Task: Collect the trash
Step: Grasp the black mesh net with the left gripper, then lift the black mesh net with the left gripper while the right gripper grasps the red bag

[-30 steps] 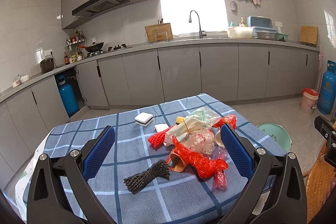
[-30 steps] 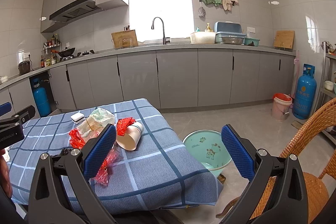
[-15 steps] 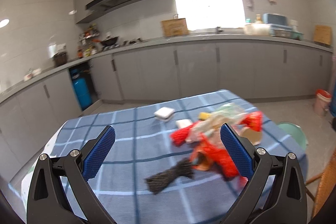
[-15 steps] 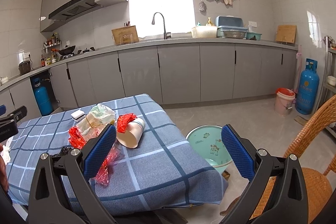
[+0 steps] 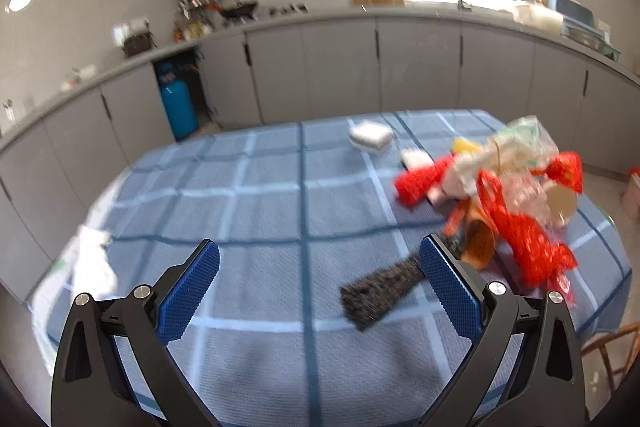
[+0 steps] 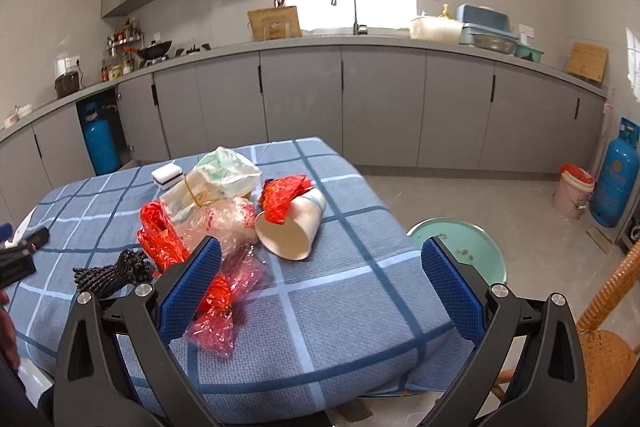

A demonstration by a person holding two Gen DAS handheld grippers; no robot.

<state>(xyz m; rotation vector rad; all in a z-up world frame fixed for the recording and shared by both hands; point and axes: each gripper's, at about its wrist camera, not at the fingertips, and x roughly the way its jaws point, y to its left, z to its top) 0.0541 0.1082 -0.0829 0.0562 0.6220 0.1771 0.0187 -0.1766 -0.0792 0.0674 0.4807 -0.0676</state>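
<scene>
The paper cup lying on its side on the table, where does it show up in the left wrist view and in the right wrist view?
Left wrist view: the paper cup sits far right, its open mouth showing behind the red wrappers.
Right wrist view: the paper cup lies near the middle, mouth toward the camera.
Shared landmark: the white sponge block on the far side of the blue checked tablecloth.

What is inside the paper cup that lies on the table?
A crumpled red wrapper rests on the paper cup, at its rim. The inside is in shadow; contents cannot be seen.
</scene>
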